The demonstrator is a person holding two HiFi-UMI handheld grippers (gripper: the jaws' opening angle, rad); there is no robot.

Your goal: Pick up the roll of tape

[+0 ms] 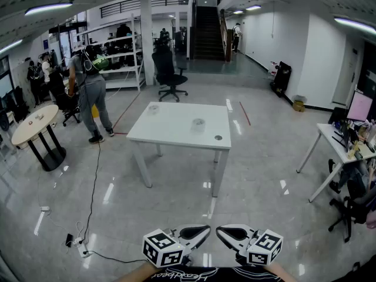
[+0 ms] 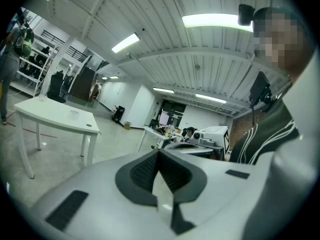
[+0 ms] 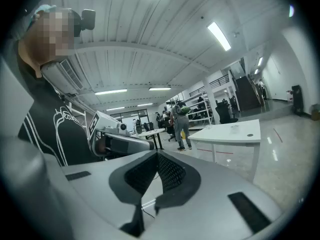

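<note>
Well short of the white table, left gripper and right gripper, jaws together, both empty.

Open floor up to white table, cable at left, chair beyond

The left gripper and the right gripper are smooth pale-grey shells with small black rectangular insets. Their black, finely ribbed pads sit in a dark curved surround. Each gripper bears a white cube printed with black square markers, and the person wears a black top with white line artwork and white stripes.
</note>
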